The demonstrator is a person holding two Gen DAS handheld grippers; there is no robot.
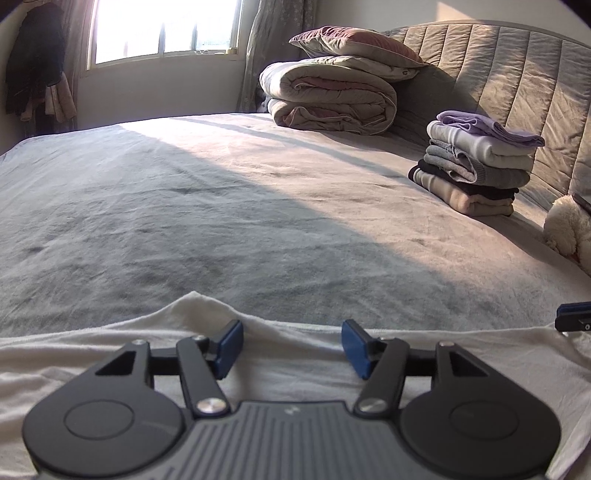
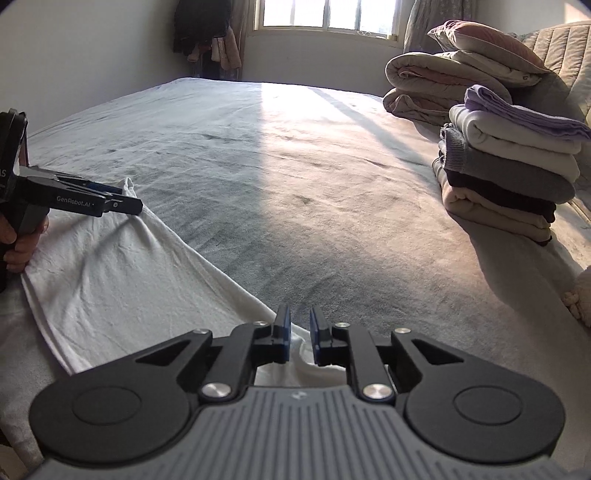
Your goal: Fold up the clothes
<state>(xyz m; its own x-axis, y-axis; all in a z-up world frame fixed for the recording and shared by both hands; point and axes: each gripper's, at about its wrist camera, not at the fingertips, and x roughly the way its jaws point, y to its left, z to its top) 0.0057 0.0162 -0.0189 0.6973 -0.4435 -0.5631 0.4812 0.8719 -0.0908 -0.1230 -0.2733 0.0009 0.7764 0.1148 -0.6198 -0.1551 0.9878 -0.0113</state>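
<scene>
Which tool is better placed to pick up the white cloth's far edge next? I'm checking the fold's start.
Probably the left tool: its open pads straddle a raised ridge of the cloth edge. The right tool sits at the cloth's corner, pads barely apart.

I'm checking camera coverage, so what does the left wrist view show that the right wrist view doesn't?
Only the left wrist view: the left hand-held gripper head-on, jaws wide apart over the white garment's edge, plus a white plush toy.

Only the right wrist view: the hand holding the left hand-held gripper, and the right hand-held gripper with a narrow gap.

Both: the garment, folded clothes stack, rolled quilts, window.
</scene>
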